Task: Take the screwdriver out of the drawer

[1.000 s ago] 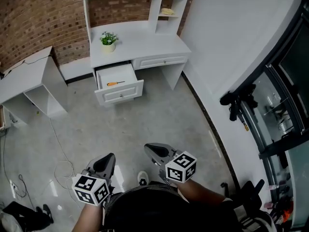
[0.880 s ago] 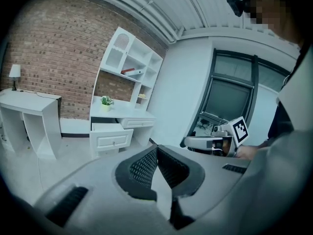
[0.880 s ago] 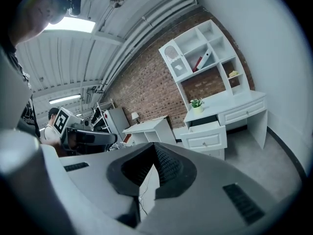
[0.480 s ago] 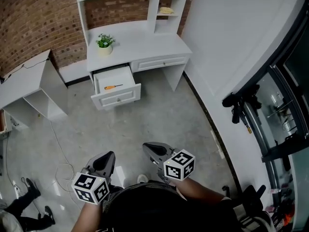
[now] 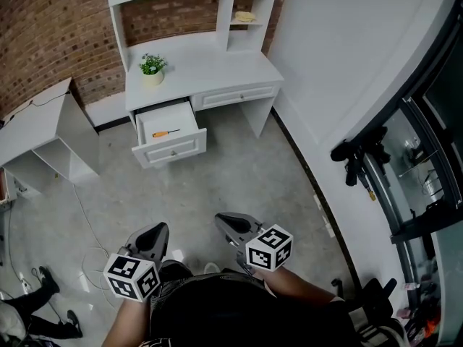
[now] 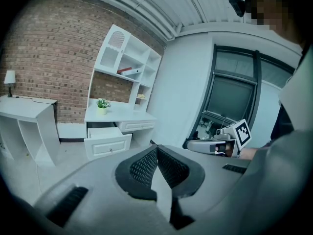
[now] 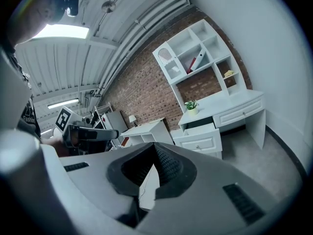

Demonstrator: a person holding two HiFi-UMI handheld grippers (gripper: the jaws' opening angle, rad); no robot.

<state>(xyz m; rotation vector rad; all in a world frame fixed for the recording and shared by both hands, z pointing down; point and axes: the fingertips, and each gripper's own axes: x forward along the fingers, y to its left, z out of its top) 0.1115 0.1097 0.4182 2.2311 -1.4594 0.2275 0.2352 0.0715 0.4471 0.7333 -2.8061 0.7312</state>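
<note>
The screwdriver (image 5: 166, 133), orange-handled, lies inside the open left drawer (image 5: 169, 147) of a white desk (image 5: 210, 74) far ahead across the floor. Both grippers hang low near the person's body, well short of the desk. My left gripper (image 5: 158, 228) is shut with nothing in it, and its pads meet at the tip in the left gripper view (image 6: 156, 149). My right gripper (image 5: 223, 220) is also shut and empty (image 7: 155, 149). The open drawer (image 6: 104, 133) shows small in the left gripper view and again (image 7: 199, 131) in the right gripper view; the screwdriver is hidden in both.
A small potted plant (image 5: 152, 67) stands on the desktop under white shelves. A white side table (image 5: 40, 132) stands left of the desk. A thin cable (image 5: 90, 230) loops on the grey floor. A black stand (image 5: 356, 154) is by the right wall. Someone's shoes (image 5: 45, 280) show bottom left.
In the head view the desk and drawer have drifted a little left and up. Both grippers stay shut and low by the body. The shoes at bottom left have shifted.
</note>
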